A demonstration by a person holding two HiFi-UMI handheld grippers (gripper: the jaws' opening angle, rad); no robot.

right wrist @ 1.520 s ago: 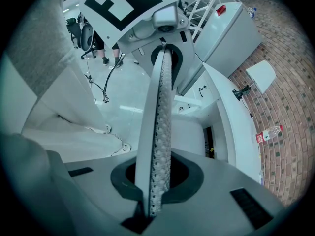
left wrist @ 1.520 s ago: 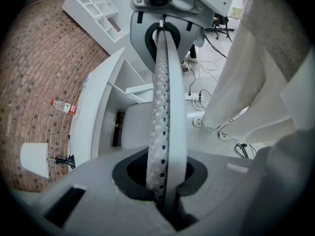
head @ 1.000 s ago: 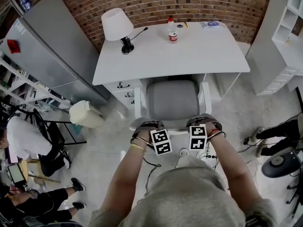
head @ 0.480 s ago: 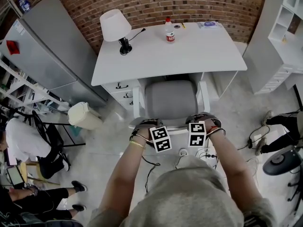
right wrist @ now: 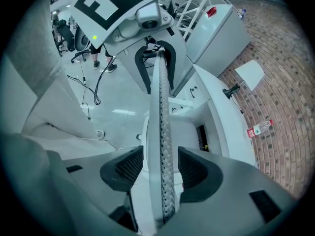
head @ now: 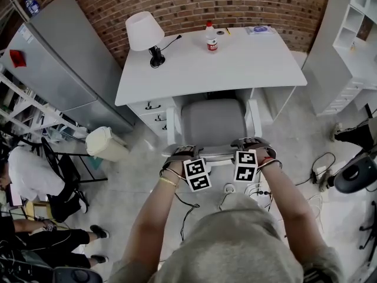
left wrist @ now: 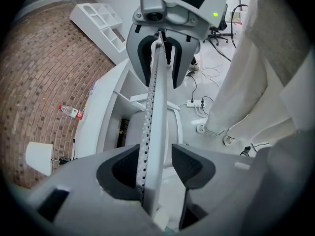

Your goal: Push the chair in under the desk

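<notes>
1. Two grippers: left gripper (left wrist: 156,167) and right gripper (right wrist: 161,169). Both are released; the jaws have just been opening, and the chair back's perforated edge stands unclamped between the pads.
2. One chair (head: 213,122), frame centre, with its seat front under the one white desk (head: 259,69) (backrest toward the person).
3. Desk top, upper frame: one lamp (head: 144,30), one bottle (head: 211,38).
4. Room: brick wall (head: 235,5) along the top, pale floor (head: 132,181), one bin (head: 106,143) at left.

L gripper (left wrist: 156,168), R gripper (right wrist: 162,170) opening (astride)
</notes>
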